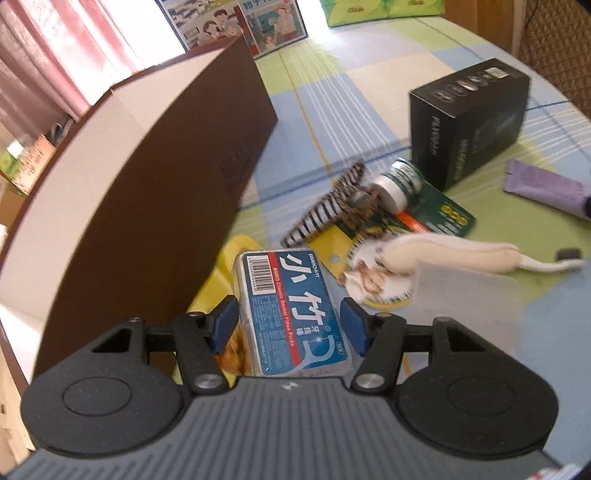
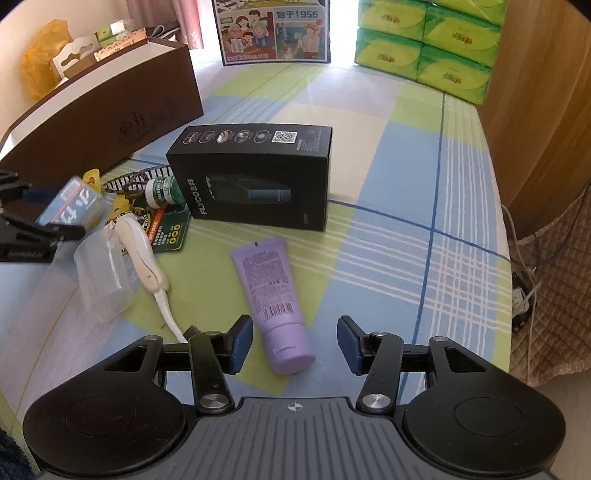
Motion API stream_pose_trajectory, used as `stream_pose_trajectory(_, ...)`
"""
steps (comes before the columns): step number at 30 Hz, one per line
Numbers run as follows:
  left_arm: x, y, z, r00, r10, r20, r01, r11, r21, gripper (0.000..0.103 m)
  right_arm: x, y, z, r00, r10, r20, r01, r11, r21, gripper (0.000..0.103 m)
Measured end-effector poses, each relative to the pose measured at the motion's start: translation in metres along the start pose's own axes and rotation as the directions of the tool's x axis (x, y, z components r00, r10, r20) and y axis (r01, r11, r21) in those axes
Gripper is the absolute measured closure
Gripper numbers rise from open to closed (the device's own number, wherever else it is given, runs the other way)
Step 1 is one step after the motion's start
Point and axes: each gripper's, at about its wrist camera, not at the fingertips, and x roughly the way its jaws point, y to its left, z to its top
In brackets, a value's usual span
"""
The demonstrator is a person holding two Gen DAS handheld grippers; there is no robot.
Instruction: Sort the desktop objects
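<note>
My left gripper point(image 1: 288, 323) is shut on a blue dental floss pick box point(image 1: 288, 310) and holds it above the table beside the big brown box point(image 1: 155, 173). The floss box also shows in the right wrist view point(image 2: 72, 206). My right gripper point(image 2: 293, 343) is open, its jaws on either side of the cap end of a purple tube point(image 2: 273, 299) that lies on the checked cloth. A black FLYCO box point(image 2: 258, 177), a green-capped bottle point(image 2: 162, 190), a striped hair clip point(image 1: 325, 206), a cream brush point(image 2: 138, 254) and a clear plastic cup point(image 2: 103, 280) lie between them.
The brown box point(image 2: 99, 118) stands open at the left. Green tissue packs point(image 2: 424, 48) and a cartoon poster point(image 2: 273, 33) are at the back. A wooden cabinet point(image 2: 543, 110) and cables point(image 2: 524, 288) sit off the table's right edge. A green card point(image 2: 171, 232) lies under the bottle.
</note>
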Motion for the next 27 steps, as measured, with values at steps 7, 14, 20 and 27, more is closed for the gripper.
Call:
stream_pose_trajectory(7, -0.022, 0.000, -0.030, 0.997, -0.073, -0.033, 0.074, 0.996, 0.043, 0.047, 0.002, 0.001, 0.003, 1.000, 0.014, -0.007, -0.014, 1.000, -0.010, 0.055)
stream_pose_trajectory(14, -0.015, -0.005, -0.033, 0.998, -0.052, -0.032, 0.052, 0.999, -0.004, 0.040, 0.005, 0.005, 0.007, 1.000, 0.017, -0.007, -0.017, 0.999, -0.027, 0.052)
stream_pose_trajectory(20, -0.004, -0.011, -0.029, 0.998, -0.053, -0.038, 0.054, 0.998, 0.017, 0.044, 0.007, 0.007, 0.009, 1.000, 0.023, 0.003, -0.023, 0.999, -0.047, 0.051)
stream_pose_trajectory(27, -0.009, -0.010, -0.034, 0.997, -0.061, -0.057, 0.060, 0.998, -0.020, 0.045, 0.017, 0.009, 0.013, 0.999, 0.032, -0.004, -0.032, 0.997, -0.070, 0.051)
